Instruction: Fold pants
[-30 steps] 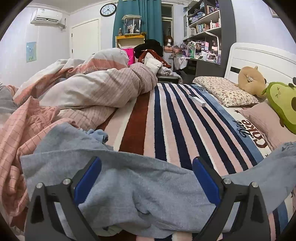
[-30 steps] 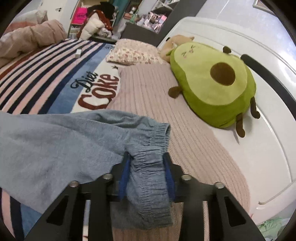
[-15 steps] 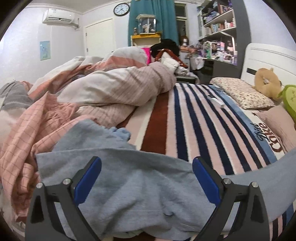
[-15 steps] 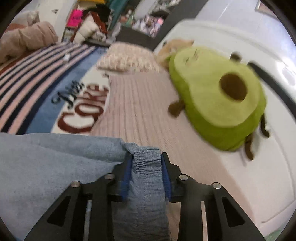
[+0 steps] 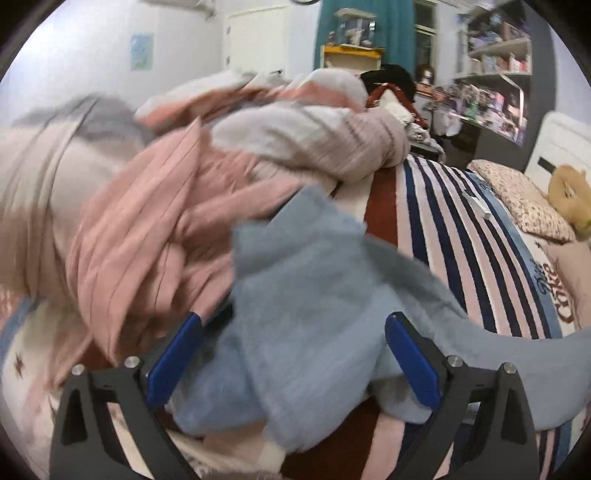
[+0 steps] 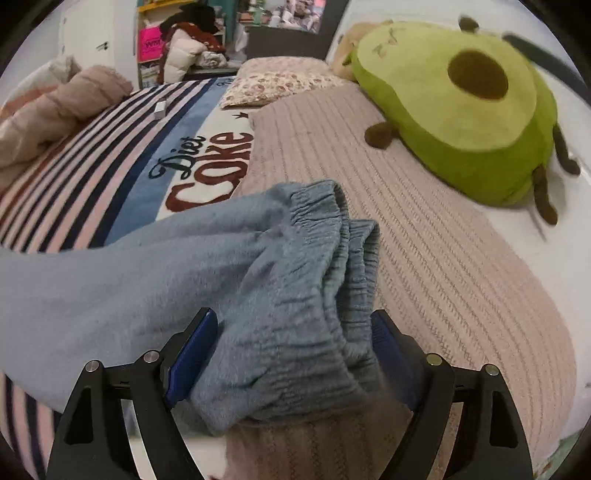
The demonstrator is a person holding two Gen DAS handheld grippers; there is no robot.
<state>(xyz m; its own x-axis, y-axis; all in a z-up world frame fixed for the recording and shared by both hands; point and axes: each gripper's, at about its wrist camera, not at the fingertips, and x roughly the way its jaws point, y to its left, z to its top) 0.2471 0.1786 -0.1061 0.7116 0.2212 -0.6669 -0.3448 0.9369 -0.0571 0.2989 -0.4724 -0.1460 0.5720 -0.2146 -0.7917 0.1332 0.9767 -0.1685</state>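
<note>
Grey-blue pants point(image 6: 147, 280), navy-and-pink striped blanket point(image 5: 461, 236), green avocado plush point(image 6: 461, 110).

Avocado plush point(image 6: 461, 107) on knit blanket point(image 6: 424, 258); pink duvet point(image 5: 184, 206) heaped beside striped rug-blanket point(image 5: 454, 251).

I'm working in someone's bedroom, a lived-in one. A bed point(image 6: 554, 258) fills most of what I see, covered by a striped blanket point(image 5: 454, 236) with "Diet Coke" lettering. A rumpled pink quilt point(image 5: 155, 229) is heaped along one side. Near the white headboard point(image 5: 561, 144) lie a floral pillow point(image 6: 273, 81), a ribbed pink pillow point(image 6: 424, 236) and a big avocado plush toy point(image 6: 454, 103). Beyond the bed I can see a teal curtain point(image 5: 402, 33), crowded shelves point(image 5: 495, 77), a white door point(image 5: 255, 40), and a pile of clothes point(image 6: 192, 40) against the far wall. It all reads as a private home.
</note>
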